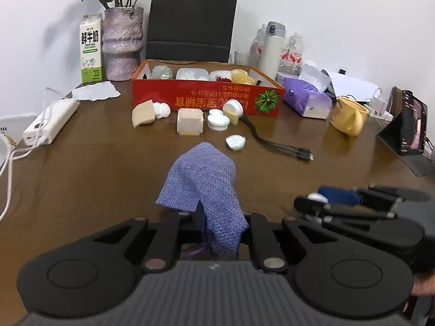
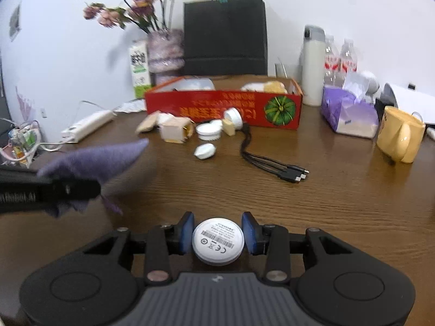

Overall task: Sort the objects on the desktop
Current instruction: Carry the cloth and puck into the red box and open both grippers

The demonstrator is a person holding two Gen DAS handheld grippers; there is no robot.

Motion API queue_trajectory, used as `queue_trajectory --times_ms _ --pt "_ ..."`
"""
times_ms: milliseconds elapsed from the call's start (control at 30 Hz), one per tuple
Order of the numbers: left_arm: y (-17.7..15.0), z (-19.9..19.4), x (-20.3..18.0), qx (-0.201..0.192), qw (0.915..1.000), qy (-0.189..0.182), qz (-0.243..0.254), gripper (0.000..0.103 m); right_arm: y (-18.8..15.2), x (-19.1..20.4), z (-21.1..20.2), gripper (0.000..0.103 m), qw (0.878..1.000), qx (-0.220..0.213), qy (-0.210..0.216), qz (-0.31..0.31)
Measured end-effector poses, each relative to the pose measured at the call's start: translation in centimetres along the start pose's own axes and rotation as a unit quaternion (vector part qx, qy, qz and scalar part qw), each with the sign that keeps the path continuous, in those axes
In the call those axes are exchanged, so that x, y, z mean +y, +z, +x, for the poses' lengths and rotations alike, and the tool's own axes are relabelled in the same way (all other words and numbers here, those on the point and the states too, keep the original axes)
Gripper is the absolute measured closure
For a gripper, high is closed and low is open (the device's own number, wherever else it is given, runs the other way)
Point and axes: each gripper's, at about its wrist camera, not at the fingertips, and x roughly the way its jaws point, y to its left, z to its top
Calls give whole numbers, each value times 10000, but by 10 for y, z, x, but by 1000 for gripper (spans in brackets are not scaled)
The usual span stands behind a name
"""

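At the bottom centre, the left gripper pinches a blue cloth, and the right gripper clamps a white puck. Both seem mid-carry; next they need lifting over the wall of the red box, upper centre.

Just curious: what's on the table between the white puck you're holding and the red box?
In the right wrist view, between the white puck and red box: bare wood, then a white cap and black cable.

Your soft blue woven cloth pouch hangs crumpled above the table; your round white plastic puck sits label-up, level.
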Motion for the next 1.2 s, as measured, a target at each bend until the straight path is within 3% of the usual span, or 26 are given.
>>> queue_trajectory --times_ms 200,367,500,633,767,867,1000,1033,1100,1133,1167,1200 --pt "-24 -28 -5 -173 9998 -44 62 90 6 16 -50 66 9984 -491 -99 -259" --pt "-21 -45 -3 -437 9990 -31 55 90 10 21 -71 66 9964 -758 -117 -358" --pt "8 -45 3 -751 9971 -39 97 90 30 12 -68 66 9958 -874 53 -253" --pt "73 -26 15 -1081 9937 -8 293 90 80 -5 -50 66 9934 -1139 55 -128" --pt "161 36 38 -775 9966 -38 294 90 150 -30 -6 66 9922 -1240 67 48" --pt "215 106 60 -338 9993 61 159 90 202 -58 54 66 9947 -896 282 421" --pt "252 198 78 146 9972 637 375 89 247 -89 151 66 9979 -213 129 604" --pt "255 217 84 261 9972 638 285 86 252 -94 173 66 9983 -57 0 583" --pt "261 252 95 386 9975 521 273 63 258 -102 211 65 9981 268 -257 501" --pt "261 263 98 333 9973 555 348 37 258 -107 227 65 9973 400 -371 500" --pt "259 269 99 281 9962 694 440 24 257 -112 240 65 9963 501 -480 513" --pt "259 273 99 226 9941 882 588 23 254 -116 250 64 9952 591 -583 517"
